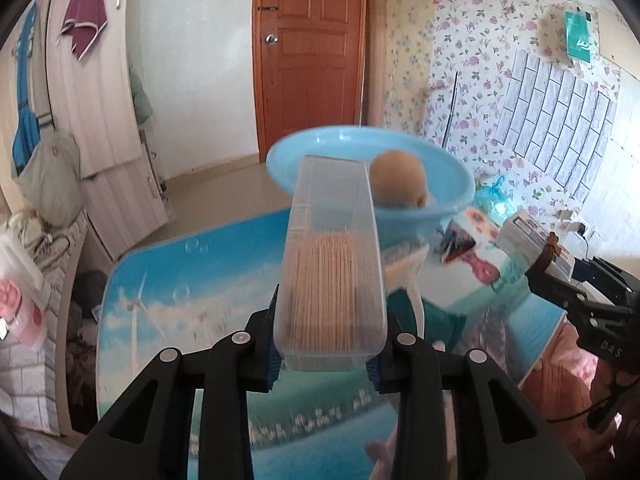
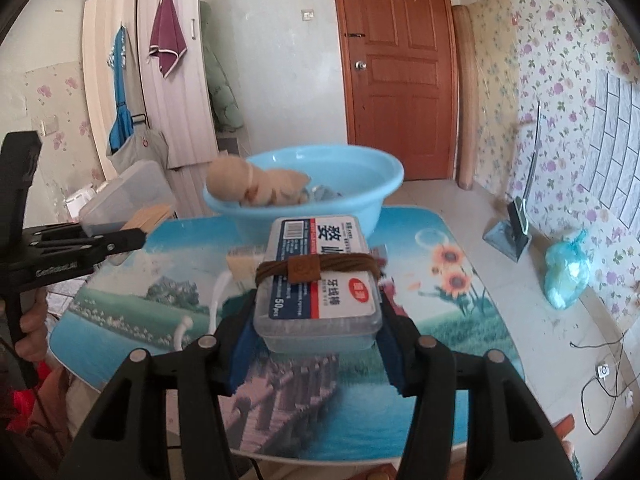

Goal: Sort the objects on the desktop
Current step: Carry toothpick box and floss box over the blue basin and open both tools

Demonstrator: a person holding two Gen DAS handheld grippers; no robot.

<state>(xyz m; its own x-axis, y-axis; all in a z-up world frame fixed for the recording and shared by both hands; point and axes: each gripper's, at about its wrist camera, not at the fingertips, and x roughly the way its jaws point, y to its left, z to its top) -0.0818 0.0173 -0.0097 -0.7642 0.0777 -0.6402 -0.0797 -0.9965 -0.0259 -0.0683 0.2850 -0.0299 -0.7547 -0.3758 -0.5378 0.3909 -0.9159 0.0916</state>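
Note:
My left gripper (image 1: 326, 360) is shut on a clear box of toothpicks (image 1: 328, 264), held in the air and pointing toward a light-blue basin (image 1: 448, 188). A tan wooden figure (image 1: 398, 178) lies in the basin. My right gripper (image 2: 316, 344) is shut on a clear labelled box (image 2: 320, 280) with a brown hair tie (image 2: 320, 266) wrapped around it, above the table and short of the basin (image 2: 360, 196). The right wrist view shows the left gripper (image 2: 120, 240) with its toothpick box (image 2: 128, 196) left of the basin. In the left wrist view the right gripper (image 1: 560, 276) is at the right edge.
The table (image 2: 460, 320) has a printed landscape top. On it near the basin lie a tan block (image 2: 244, 264) and a white cord (image 2: 216, 300). A blue bag (image 2: 568, 276) and a dustpan (image 2: 512, 232) are on the floor to the right. A hand (image 2: 32, 320) holds the left gripper.

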